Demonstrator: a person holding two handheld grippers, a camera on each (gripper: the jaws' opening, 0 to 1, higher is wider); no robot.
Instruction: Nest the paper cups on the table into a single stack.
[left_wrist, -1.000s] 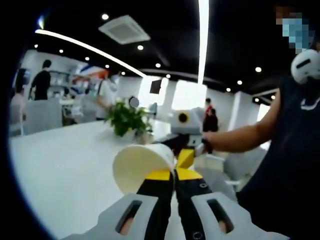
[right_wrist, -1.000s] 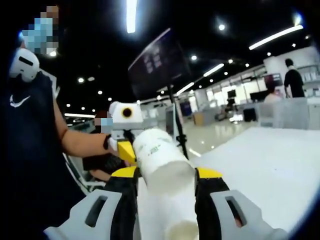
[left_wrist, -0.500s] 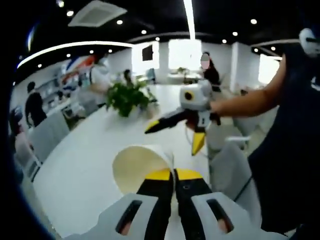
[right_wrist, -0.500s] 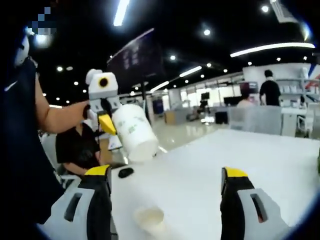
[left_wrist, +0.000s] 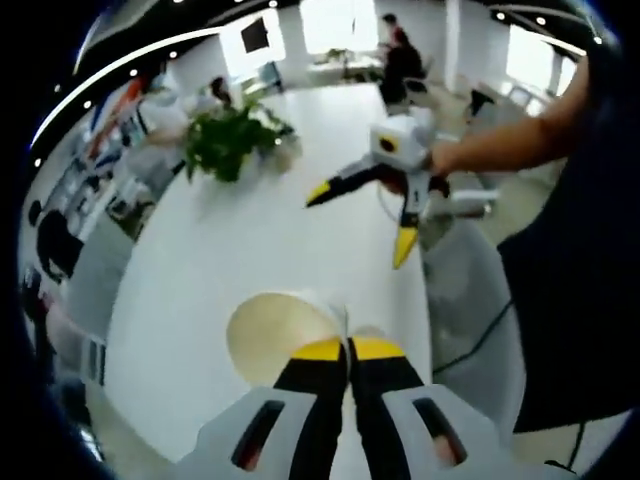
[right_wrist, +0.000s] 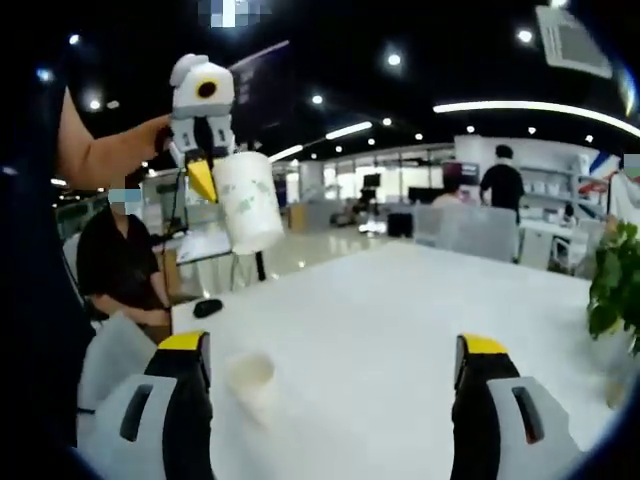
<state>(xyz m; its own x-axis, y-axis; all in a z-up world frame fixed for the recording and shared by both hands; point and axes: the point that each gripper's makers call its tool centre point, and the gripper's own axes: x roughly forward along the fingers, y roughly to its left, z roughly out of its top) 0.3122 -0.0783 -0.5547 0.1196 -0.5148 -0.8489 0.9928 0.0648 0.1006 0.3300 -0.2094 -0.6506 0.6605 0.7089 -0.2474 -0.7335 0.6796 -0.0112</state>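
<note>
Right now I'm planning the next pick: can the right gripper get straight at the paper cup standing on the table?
Probably yes. The right gripper is open, and the cup on the table stands upright with bare table around it.

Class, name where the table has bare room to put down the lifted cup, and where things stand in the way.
Bare: the white table between the small cup and the potted plant. Occupied: the near-left corner, with that cup and a dark object.
</note>
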